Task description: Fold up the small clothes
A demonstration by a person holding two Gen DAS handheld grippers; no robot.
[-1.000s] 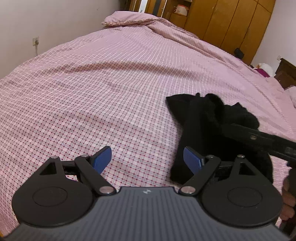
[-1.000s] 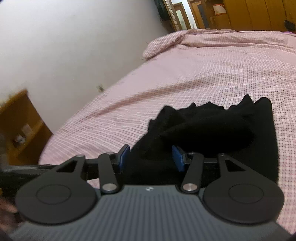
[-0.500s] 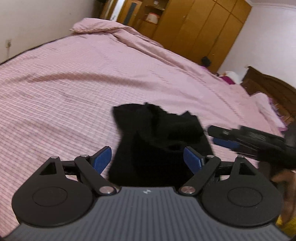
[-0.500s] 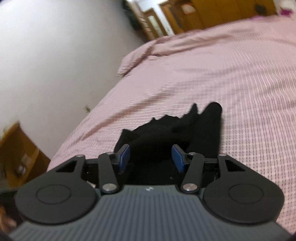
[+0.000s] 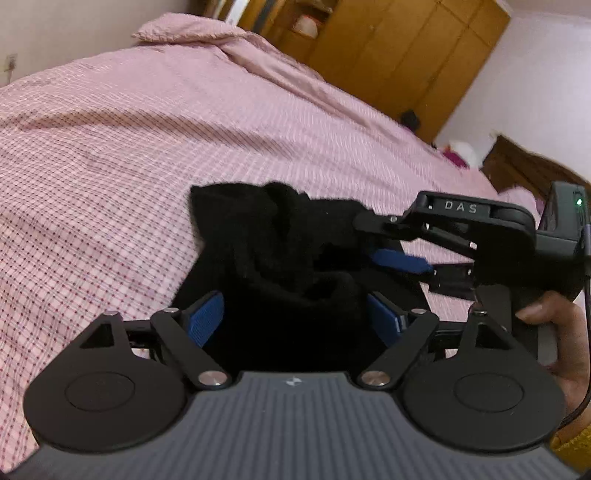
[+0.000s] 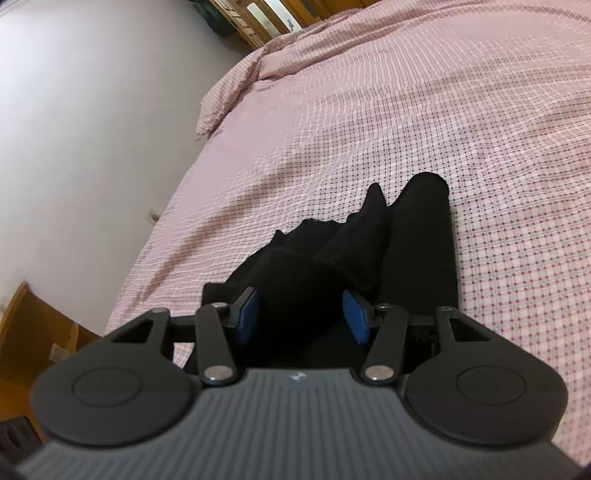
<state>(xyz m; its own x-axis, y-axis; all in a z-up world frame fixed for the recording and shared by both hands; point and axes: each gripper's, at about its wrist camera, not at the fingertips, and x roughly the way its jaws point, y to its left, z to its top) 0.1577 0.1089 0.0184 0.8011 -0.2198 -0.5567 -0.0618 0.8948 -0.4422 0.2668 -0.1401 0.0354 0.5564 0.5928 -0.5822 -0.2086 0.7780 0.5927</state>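
A black garment (image 5: pixel 258 236) lies bunched on the pink checked bedspread (image 5: pixel 110 147). My left gripper (image 5: pixel 295 317) hovers at its near end. A thick fold sits between the blue pads, which are closing and stand just clear of the cloth. My right gripper (image 5: pixel 369 240) reaches in from the right, held by a hand (image 5: pixel 554 332), with its fingers around the garment's right side. In the right wrist view that gripper (image 6: pixel 301 315) is shut on a raised fold of the black garment (image 6: pixel 417 240), whose long strip stretches away over the bedspread (image 6: pixel 443 110).
A pillow (image 5: pixel 184 27) lies at the far end of the bed. Wooden wardrobes (image 5: pixel 406 48) line the far wall and a dark wooden piece (image 5: pixel 517 166) stands at the right. A white wall (image 6: pixel 74 110) and a low wooden cabinet (image 6: pixel 33 332) flank the bed's left side.
My left gripper swung over the garment, which now lies between its pads. The right gripper rolled and moved closer, still on its fold. The garment is more bunched.
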